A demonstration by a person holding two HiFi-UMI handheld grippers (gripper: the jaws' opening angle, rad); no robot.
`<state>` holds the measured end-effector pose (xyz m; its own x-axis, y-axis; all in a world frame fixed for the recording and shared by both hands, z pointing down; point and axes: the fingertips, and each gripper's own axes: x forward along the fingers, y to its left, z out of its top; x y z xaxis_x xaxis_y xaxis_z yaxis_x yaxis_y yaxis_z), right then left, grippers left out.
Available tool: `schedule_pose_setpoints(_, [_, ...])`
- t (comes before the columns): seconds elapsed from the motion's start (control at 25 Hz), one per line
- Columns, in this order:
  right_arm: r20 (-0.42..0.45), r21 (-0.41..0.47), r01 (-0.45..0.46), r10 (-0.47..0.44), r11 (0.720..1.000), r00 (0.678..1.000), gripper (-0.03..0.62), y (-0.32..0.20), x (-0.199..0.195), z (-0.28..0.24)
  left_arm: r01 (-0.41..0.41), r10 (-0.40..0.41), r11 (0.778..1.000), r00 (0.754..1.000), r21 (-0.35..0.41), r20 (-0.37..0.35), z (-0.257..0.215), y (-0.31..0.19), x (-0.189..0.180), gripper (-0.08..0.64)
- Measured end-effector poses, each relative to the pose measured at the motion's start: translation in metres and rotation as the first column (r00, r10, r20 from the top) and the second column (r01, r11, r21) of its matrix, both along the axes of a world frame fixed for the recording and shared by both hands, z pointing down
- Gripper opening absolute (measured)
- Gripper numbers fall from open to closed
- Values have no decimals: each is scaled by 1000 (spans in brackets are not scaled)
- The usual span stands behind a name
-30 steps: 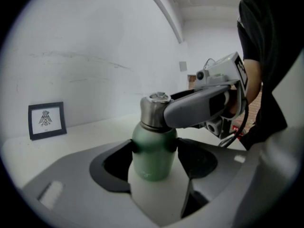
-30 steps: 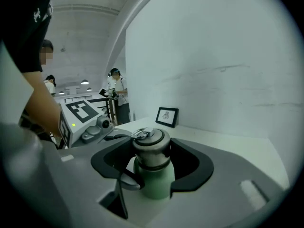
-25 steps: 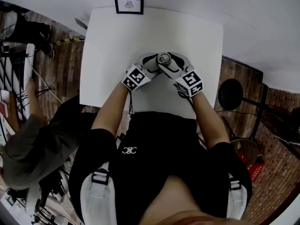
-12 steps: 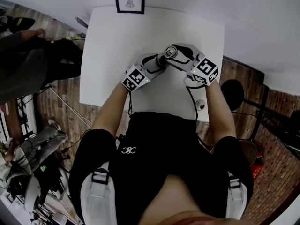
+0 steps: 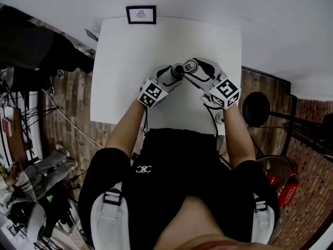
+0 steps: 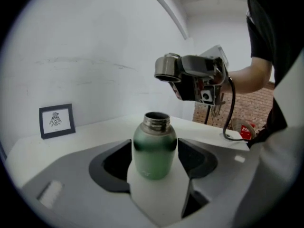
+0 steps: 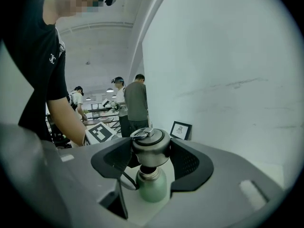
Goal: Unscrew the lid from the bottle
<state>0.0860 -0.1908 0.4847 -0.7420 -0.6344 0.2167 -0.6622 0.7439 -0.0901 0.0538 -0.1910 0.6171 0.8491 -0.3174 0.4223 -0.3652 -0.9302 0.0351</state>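
A green metal bottle (image 6: 154, 148) stands upright on the white table (image 5: 125, 56), its threaded neck bare. My left gripper (image 6: 154, 152) is shut on its body, one pad on each side. The steel lid (image 7: 150, 148) with its ring handle is off the bottle, and my right gripper (image 7: 150, 151) is shut on it. In the left gripper view the lid (image 6: 167, 71) hangs above and slightly right of the neck. From the head view the bottle (image 5: 177, 69) and lid (image 5: 190, 65) sit side by side, left gripper (image 5: 169, 76) and right gripper (image 5: 196, 69) meeting mid-table.
A small framed picture (image 5: 141, 14) stands at the table's far edge. A cable and a small round object (image 5: 219, 120) lie near the front right corner. People stand in the background (image 7: 135, 103). A black round stand (image 5: 255, 107) is right of the table.
My right gripper has lifted the lid off the bottle and drawn it slightly right. The left gripper kept hold of the bottle. A bystander at the left has moved off.
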Motion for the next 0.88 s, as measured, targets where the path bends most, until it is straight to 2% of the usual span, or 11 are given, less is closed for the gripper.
schedule_pose_setpoints(0.2, [11, 63, -123, 123, 990, 992, 256, 11, 11, -18, 59, -58, 998, 998, 38, -27, -18, 0, -12, 348])
schedule_pose_setpoints(0.32, [19, 107, -225, 224, 969, 974, 256, 21, 18, -37, 104, -98, 990, 993, 91, -61, -47, 9, -23, 317])
schedule_pose_setpoints(0.4, [35, 137, -298, 296, 945, 954, 256, 25, 24, -49, 178, -168, 978, 981, 105, -100, -67, 9, -35, 277])
schedule_pose_setpoints(0.52, [78, 165, -409, 401, 898, 913, 256, 33, 36, -67, 329, -314, 940, 937, 87, -151, -96, 5, -60, 139])
schedule_pose_setpoints(0.64, [122, 184, -506, 491, 843, 862, 255, 31, 52, -87, 446, -425, 891, 886, 88, -182, -128, -9, -82, 54])
schedule_pose_setpoints(0.8, [158, 195, -606, 585, 771, 795, 256, 27, 72, -103, 531, -501, 833, 844, 157, -193, -166, -23, -102, 54])
schedule_pose_setpoints(0.88, [154, 201, -632, 613, 748, 775, 256, 30, 78, -111, 563, -534, 809, 824, 172, -188, -185, -23, -108, 54])
